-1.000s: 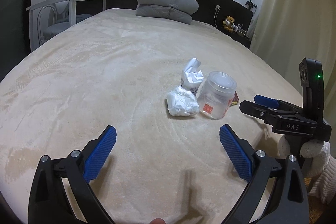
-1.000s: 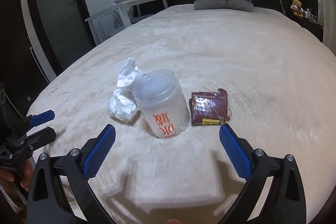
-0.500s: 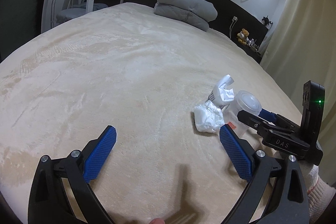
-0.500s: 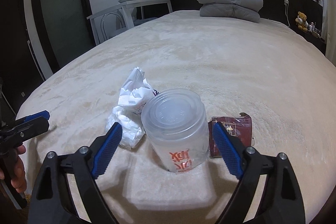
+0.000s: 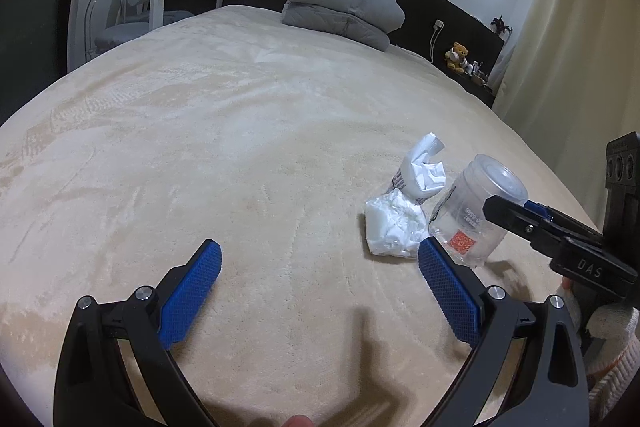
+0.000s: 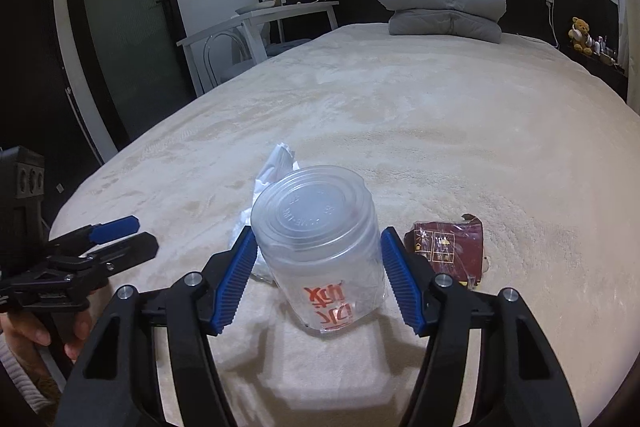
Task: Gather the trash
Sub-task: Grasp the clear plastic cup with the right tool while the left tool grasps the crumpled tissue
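While the right tool closes, an upside-down clear plastic cup stands between its pads.

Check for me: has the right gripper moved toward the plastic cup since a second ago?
Yes. The right gripper has come forward: its closing fingers now flank the plastic cup, which earlier stood ahead of them beside the red wrapper.
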The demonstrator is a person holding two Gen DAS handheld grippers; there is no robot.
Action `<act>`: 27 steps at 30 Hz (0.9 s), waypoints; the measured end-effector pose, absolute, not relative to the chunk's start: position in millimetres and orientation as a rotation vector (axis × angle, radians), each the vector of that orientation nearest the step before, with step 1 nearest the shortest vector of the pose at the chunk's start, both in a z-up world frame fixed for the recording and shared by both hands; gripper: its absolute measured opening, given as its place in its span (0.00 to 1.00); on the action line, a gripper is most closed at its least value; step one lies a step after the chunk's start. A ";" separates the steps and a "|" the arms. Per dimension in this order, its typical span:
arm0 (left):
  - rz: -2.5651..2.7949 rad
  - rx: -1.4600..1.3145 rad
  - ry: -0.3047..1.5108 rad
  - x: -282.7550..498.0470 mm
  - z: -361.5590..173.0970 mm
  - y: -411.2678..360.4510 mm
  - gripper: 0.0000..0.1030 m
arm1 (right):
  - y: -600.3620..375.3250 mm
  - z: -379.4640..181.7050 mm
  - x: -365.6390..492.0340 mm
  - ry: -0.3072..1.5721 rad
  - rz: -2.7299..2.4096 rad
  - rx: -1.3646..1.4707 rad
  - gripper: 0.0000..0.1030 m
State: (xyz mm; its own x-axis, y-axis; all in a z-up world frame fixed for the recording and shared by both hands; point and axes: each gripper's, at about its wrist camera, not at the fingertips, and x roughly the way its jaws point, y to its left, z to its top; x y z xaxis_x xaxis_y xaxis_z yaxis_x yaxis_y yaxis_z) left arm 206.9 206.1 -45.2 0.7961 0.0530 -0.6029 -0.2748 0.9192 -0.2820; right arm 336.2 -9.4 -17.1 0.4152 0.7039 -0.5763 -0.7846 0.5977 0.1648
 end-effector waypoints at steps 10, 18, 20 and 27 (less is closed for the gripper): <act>0.107 -0.284 0.647 230.1 -47.7 177.4 0.94 | -49.2 11.1 318.9 0.621 0.965 -0.092 0.61; 0.070 -0.227 0.722 266.2 -59.5 153.6 0.94 | -80.5 20.4 321.9 0.611 0.933 -0.084 0.61; 0.073 -0.232 0.753 275.1 -64.9 151.8 0.93 | -87.6 20.4 323.8 0.620 0.921 -0.084 0.61; 0.125 -0.213 0.786 290.1 -71.6 148.1 0.81 | -107.1 16.9 332.0 0.644 0.892 -0.091 0.61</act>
